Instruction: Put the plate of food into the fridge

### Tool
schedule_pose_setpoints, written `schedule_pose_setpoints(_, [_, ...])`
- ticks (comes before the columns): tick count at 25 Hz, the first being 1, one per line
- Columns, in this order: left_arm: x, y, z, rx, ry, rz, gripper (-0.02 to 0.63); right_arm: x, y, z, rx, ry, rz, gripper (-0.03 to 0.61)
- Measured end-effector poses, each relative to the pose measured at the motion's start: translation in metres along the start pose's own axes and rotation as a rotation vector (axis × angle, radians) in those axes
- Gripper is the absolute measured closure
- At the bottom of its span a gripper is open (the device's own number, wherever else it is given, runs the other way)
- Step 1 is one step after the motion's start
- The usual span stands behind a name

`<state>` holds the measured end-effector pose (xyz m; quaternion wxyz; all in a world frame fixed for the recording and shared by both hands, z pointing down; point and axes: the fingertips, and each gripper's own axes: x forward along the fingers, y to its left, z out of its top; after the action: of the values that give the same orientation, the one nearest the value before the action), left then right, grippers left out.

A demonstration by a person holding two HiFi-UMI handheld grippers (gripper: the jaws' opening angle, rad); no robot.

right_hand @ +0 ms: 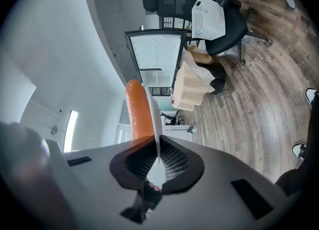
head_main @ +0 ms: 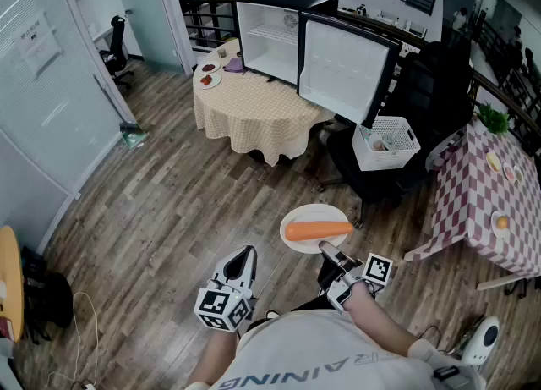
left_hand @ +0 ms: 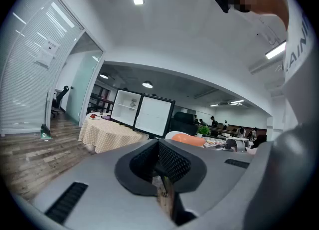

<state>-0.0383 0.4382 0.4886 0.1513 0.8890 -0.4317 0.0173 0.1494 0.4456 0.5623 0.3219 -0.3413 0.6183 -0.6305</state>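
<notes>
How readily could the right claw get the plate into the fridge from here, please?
Probably not yet: the right claw grips the plate, but the fridge, door open, stands far across the floor.

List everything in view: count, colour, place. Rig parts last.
plate: 1, white, held above the floor by its rim
carrot: 1, orange, lying on the plate
fridge: 1, black with white inside, door open, on the round table
round table: 1, beige check cloth, top centre
small dishes: 2, white with red food, round table's left edge
basket: 1, white, on a chair right of the fridge door
office chairs: 2, black, far left and under the basket
checked table: 1, red-and-white cloth, right edge
shirt: 1, grey, bottom centre
left gripper: shut, empty
right gripper: shut on the plate's rim
</notes>
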Motion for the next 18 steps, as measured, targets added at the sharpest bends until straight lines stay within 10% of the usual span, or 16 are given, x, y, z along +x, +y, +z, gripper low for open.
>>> schedule_pose_setpoints(18, [-0.009, 0.009, -0.004, 0.000, 0.020, -0.008, 0.604, 0.004, -0.002, -0.006, 0.014, -0.042, 0.007, 0.543])
